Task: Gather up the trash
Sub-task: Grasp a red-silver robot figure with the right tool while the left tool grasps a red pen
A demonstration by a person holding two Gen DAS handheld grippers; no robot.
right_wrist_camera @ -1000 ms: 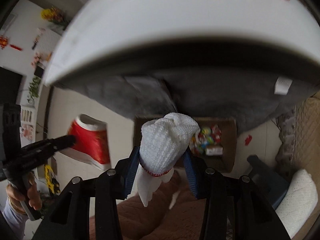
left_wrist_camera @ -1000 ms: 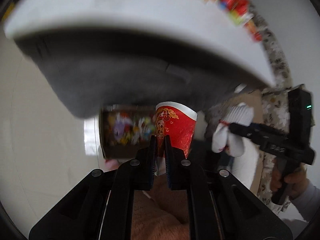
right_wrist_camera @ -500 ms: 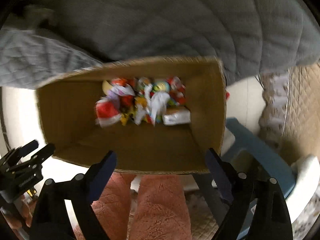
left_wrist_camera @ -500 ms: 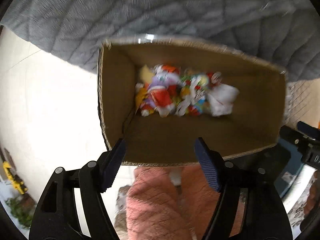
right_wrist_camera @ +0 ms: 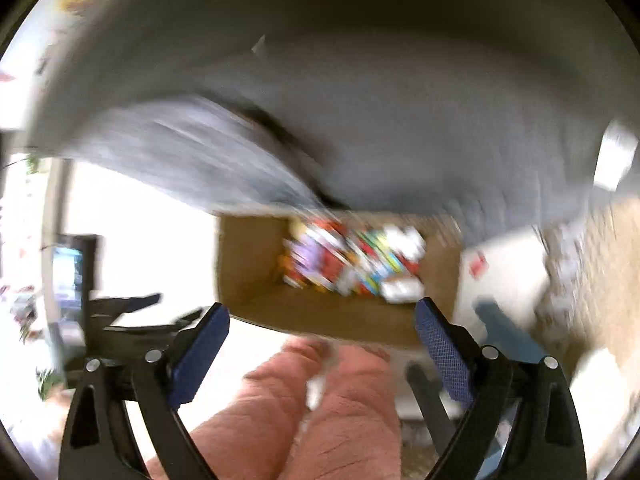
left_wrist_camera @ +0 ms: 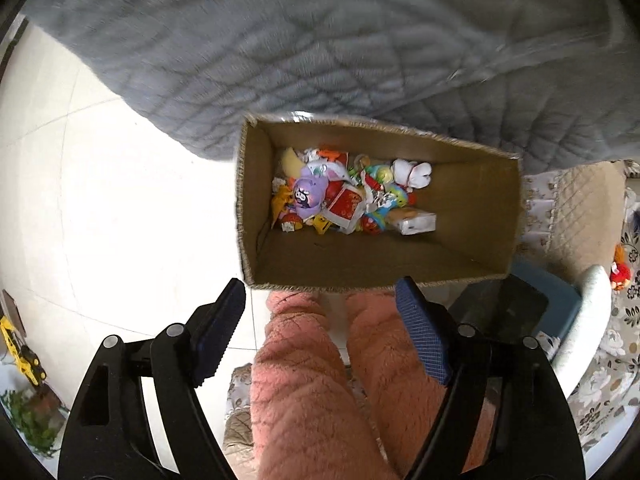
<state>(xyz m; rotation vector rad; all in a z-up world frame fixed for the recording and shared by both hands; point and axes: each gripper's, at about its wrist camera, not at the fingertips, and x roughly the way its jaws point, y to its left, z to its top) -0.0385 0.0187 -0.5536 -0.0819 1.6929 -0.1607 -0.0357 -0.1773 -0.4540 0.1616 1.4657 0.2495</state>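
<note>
Both grippers, left [left_wrist_camera: 320, 320] and right [right_wrist_camera: 322, 340], now gape empty; cup [left_wrist_camera: 346, 208] and glove [left_wrist_camera: 412, 173] lie in the box [left_wrist_camera: 480, 200]

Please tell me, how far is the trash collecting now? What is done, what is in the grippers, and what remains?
Done: the cardboard box on the floor already holds a pile of trash, including a red paper cup and a white glove. In hand: nothing; the left gripper and right gripper are both open and empty above the box. Left: these views show no loose trash, so I cannot tell what remains.
</note>
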